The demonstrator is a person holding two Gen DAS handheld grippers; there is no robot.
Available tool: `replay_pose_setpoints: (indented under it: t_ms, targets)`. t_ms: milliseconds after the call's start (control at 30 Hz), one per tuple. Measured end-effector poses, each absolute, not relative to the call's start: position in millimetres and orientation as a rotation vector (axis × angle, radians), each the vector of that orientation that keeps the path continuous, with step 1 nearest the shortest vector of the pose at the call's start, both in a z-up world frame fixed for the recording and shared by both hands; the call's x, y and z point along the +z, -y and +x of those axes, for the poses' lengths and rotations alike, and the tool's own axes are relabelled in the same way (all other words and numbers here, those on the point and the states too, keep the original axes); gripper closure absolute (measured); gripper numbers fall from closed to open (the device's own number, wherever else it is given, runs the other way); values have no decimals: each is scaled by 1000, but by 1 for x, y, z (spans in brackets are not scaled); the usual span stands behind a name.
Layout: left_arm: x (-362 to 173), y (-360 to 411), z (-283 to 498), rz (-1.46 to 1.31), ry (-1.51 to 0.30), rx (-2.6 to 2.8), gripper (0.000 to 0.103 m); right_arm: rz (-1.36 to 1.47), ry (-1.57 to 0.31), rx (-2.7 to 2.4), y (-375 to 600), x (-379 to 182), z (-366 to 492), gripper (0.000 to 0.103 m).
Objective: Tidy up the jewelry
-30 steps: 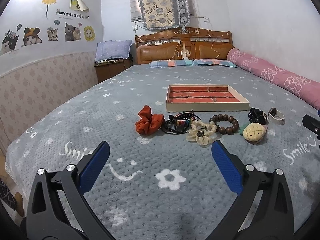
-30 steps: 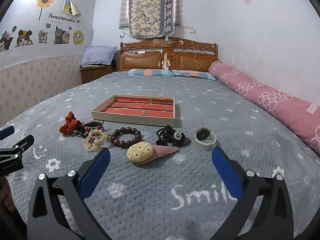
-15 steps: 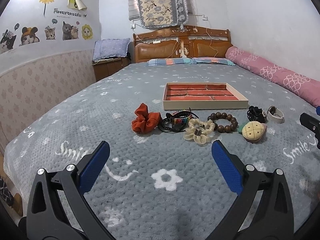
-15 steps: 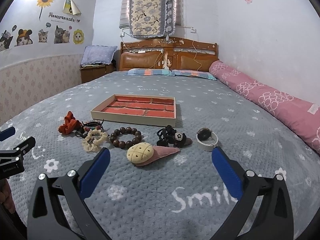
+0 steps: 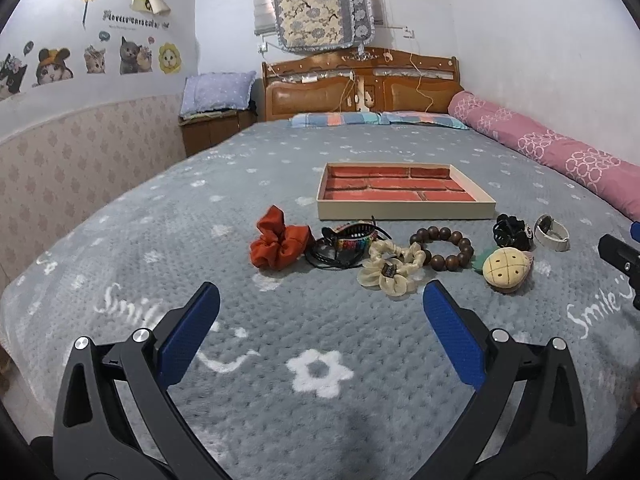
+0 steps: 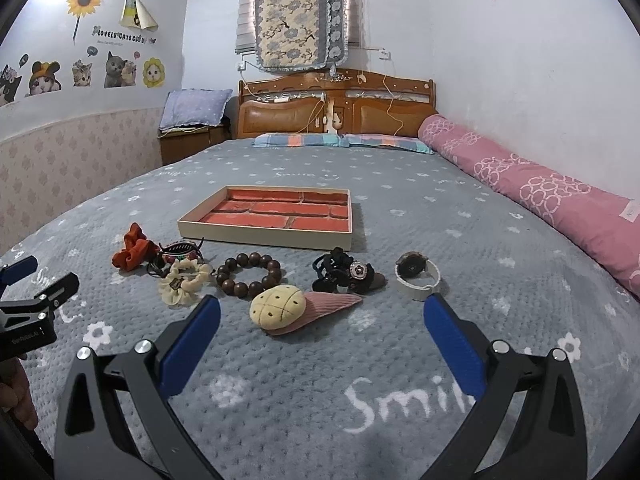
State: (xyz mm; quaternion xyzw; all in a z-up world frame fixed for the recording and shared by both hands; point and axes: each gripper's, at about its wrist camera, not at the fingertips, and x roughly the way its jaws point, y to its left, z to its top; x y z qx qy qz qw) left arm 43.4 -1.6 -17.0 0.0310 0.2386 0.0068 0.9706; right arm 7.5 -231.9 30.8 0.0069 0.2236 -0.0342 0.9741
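Observation:
A shallow tray (image 5: 404,212) (image 6: 264,236) with a brick-pattern floor lies on the grey bedspread. In a row in front of it lie an orange scrunchie (image 5: 278,244) (image 6: 134,248), a black and striped hair clip (image 5: 344,240) (image 6: 178,252), a cream flower scrunchie (image 5: 390,268) (image 6: 182,282), a brown bead bracelet (image 5: 442,248) (image 6: 248,274), a pineapple-shaped clip (image 5: 506,268) (image 6: 296,306), a black hair tie (image 5: 512,232) (image 6: 346,274) and a white watch (image 5: 552,232) (image 6: 416,278). My left gripper (image 5: 320,332) stands open short of the scrunchies. My right gripper (image 6: 322,336) stands open just short of the pineapple clip.
A rolled pink quilt (image 5: 560,156) (image 6: 540,196) runs along the right wall. The wooden headboard (image 5: 360,88) and pillows stand at the far end. A bedside cabinet (image 5: 212,128) with a cushion stands at the back left. The bed's left edge drops off near the papered wall.
Both grippers have moved slightly forward toward the row of items, which looks a little nearer. Both stay open. Nothing on the bed has moved.

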Motion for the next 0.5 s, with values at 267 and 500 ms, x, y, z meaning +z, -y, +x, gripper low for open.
replay_pose_setpoints:
  t_ms: [267, 500]
  targets:
    - [-25, 12, 71, 78, -510, -8, 5, -1, -502, -58, 226, 15, 49, 4]
    - [-42, 15, 105, 46, -584, -34, 5, 13, -569, -31, 222, -5, 91, 22]
